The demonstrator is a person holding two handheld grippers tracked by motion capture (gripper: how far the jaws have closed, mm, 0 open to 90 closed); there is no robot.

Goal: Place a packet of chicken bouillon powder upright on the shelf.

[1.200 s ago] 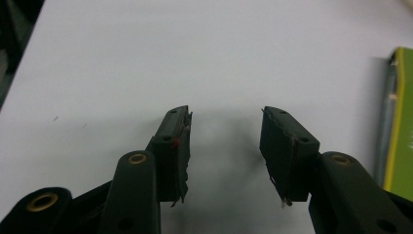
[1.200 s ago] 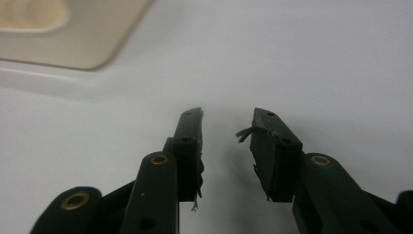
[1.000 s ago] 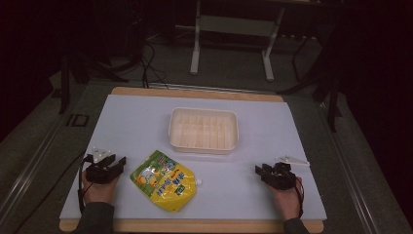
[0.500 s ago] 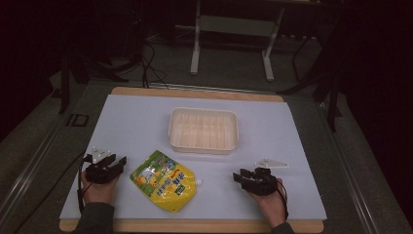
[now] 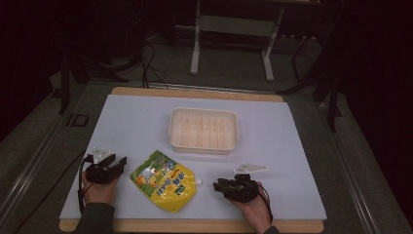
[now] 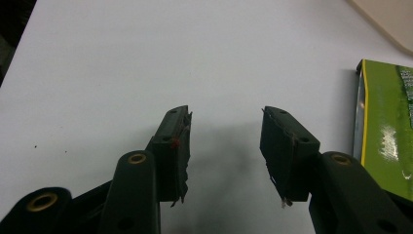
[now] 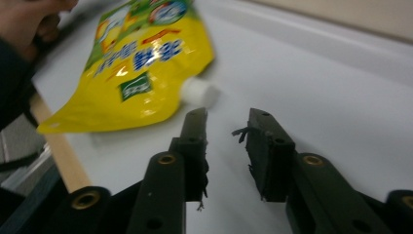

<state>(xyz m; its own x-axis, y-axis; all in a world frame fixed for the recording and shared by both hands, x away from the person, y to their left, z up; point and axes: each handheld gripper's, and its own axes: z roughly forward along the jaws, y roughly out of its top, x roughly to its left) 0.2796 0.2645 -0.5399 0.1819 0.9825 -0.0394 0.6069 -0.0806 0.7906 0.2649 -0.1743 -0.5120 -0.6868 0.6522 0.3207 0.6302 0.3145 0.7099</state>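
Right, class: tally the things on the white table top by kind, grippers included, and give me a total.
Yellow-green spouted pouch: 1
Cream plastic tray: 1
Black handheld grippers: 2, the left gripper and the right gripper, both with jaws open and holding nothing
Total: 4

Glossy plastic pouch [image 5: 164, 180], matt white tabletop [image 5: 131, 126]

Yellow-green spouted pouch [image 5: 164, 181] lies flat on table.
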